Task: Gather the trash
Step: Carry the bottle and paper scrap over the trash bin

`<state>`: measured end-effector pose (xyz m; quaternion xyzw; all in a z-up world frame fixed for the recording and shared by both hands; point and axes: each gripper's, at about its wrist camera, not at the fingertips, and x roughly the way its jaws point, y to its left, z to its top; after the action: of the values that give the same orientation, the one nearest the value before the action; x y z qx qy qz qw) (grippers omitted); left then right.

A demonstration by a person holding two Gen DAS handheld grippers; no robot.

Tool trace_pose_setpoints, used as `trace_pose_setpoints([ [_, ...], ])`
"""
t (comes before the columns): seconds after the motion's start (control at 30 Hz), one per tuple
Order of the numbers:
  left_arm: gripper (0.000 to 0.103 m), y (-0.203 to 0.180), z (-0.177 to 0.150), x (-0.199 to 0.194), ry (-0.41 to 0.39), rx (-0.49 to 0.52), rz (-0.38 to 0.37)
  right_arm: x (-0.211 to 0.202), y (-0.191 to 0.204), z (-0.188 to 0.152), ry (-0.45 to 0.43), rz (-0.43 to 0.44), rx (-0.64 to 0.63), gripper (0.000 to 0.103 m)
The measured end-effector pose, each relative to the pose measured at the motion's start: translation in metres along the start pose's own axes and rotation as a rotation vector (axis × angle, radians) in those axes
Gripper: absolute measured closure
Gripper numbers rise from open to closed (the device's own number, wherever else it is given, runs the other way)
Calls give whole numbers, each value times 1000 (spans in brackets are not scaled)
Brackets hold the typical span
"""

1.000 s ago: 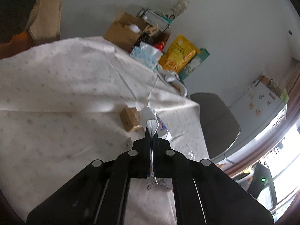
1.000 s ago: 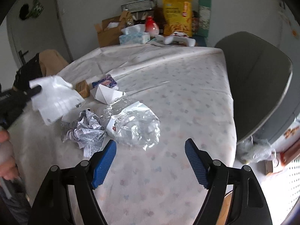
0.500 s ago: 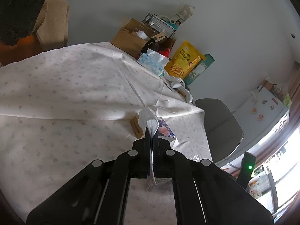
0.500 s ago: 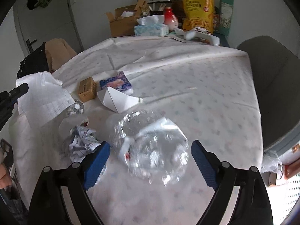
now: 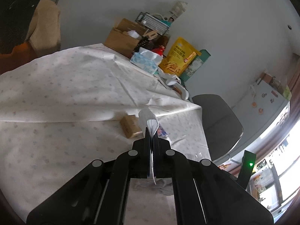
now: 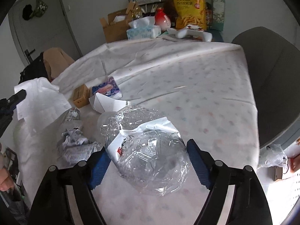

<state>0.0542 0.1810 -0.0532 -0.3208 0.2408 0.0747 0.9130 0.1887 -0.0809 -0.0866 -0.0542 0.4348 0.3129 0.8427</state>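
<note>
Between the blue pads of my right claw (image 6: 147,161), spread wide, lies a crushed clear plastic bottle (image 6: 150,150) on the desk (image 6: 206,97), apparently untouched by either pad. Just left of it sits a crumpled printed paper (image 6: 76,146), and beyond that a small brown box (image 6: 81,96) and a folded white paper (image 6: 106,103). My left claw (image 5: 152,136) is pressed together, pinching a white paper sheet (image 6: 39,99) held above the desk's left edge.
</note>
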Motion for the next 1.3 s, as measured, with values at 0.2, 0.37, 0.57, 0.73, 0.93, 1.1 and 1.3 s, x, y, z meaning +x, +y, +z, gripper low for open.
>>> trace_pose_setpoints([
  [0.2,100,-36,-4,-4,-14,64,-26,-29,-14,-15,-47,-3,18,25],
  [0.37,100,-69,-12,3,3,113,-68,-55,-33,-27,-88,-14,66,25],
  [0.57,100,-115,-24,23,51,187,-121,-91,-65,-44,-142,-64,137,25],
  [0.73,100,-163,-39,42,95,256,-185,-120,-99,-60,-178,-108,199,25],
  [0.93,100,-219,-66,62,161,332,-248,-148,-137,-79,-215,-156,267,25],
  [1.1,100,-263,-97,82,234,398,-288,-170,-172,-101,-234,-208,329,25],
  [1.3,100,-303,-139,109,329,462,-307,-183,-209,-129,-243,-246,401,25],
])
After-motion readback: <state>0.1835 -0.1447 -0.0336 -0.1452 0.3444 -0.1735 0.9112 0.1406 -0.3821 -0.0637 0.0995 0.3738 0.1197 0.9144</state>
